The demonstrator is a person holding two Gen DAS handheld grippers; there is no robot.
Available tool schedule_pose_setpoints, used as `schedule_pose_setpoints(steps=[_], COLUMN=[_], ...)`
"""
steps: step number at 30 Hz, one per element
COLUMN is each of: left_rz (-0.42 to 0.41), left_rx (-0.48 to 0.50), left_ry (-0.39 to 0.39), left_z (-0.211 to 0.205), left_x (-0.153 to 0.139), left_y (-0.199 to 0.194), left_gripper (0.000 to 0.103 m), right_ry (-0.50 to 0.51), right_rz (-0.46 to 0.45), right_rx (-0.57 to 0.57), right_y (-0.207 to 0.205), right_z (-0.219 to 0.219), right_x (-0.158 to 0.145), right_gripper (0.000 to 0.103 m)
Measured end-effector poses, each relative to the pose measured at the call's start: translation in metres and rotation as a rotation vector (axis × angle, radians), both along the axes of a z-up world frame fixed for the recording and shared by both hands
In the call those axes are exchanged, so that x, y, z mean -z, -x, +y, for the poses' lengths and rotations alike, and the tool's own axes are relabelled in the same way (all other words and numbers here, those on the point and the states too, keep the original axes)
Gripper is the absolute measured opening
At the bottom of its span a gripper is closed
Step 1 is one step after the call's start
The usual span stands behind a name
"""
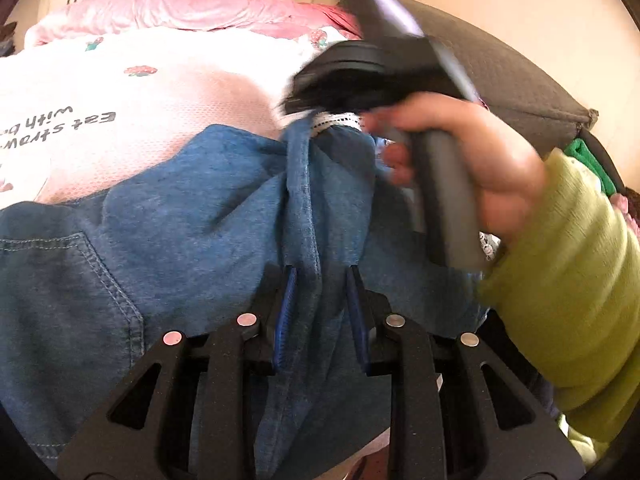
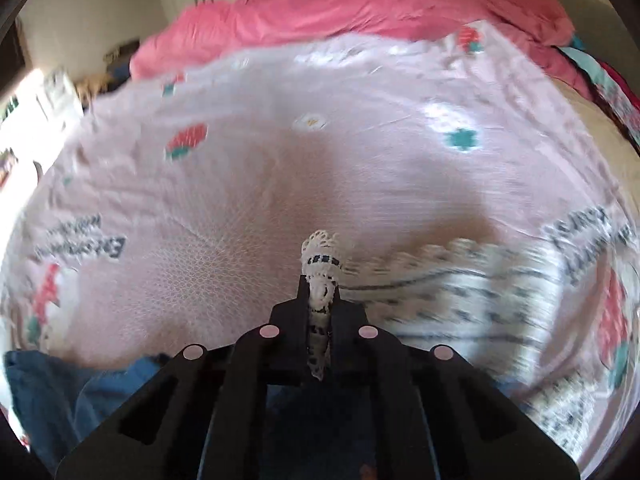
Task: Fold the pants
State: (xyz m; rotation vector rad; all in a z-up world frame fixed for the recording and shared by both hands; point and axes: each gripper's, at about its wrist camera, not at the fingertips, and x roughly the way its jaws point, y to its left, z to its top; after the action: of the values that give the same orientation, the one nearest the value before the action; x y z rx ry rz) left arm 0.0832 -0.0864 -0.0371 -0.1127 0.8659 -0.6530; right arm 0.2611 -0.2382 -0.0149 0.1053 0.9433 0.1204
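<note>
Right gripper [image 2: 320, 280] is clamped on the white lace hem [image 2: 320, 254] of blue denim pants [image 1: 192, 220]; left gripper [image 1: 320, 280], nearer, pinches a fold, leg running far-near across the bed.

The left claw [image 1: 320, 312] has a gathered ridge of the blue denim pants [image 1: 180, 208] between its blue pads [image 1: 285, 320], which press on the fold. The pants lie spread on a bed, over a pale sheet [image 1: 120, 92] with strawberry prints. Further up the ridge, near a white lace trim [image 1: 338, 122], the right claw [image 1: 316, 100] reaches the cloth, blurred, held by a hand [image 1: 480, 168] in a green sleeve [image 1: 568, 280].
</note>
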Motion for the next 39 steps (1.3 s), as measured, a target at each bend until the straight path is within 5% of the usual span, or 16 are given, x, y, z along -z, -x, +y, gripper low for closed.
schedule_pose_setpoints(steps=[9, 12, 23, 30, 35, 39], left_rz=[-0.042, -0.090, -0.336, -0.272, -0.235, -0.224], left_rx=[-0.014, 0.011, 0.123, 0.139, 0.128, 0.132], left_ry=[-0.039, -0.080, -0.172, -0.221, -0.208, -0.217], left_z=[0.004, -0.003, -0.017, -0.016, -0.010, -0.012], left_x=[-0.005, -0.007, -0.035, -0.015, -0.007, -0.001], left_y=[0.017, 0.022, 0.061, 0.057, 0.051, 0.050], left_gripper=[0.021, 0.005, 0.003, 0.003, 0.003, 0.003], right_ry=[-0.255, -0.346, -0.346, -0.378, -0.402, -0.403], right_rz=[-0.043, -0.041, -0.037, 0.008, 0.002, -0.003], right_rx=[0.159, 0.195, 0.219, 0.210, 0.213, 0.214], right_y=[0.102, 0.138, 0.214, 0.253, 0.263, 0.260], right_z=[-0.102, -0.130, -0.154, -0.161, -0.171, -0.179], right_x=[-0.014, -0.009, -0.019, -0.010, -0.003, 0.000], right_gripper=[0.007, 0.007, 0.007, 0.013, 0.034, 0.033])
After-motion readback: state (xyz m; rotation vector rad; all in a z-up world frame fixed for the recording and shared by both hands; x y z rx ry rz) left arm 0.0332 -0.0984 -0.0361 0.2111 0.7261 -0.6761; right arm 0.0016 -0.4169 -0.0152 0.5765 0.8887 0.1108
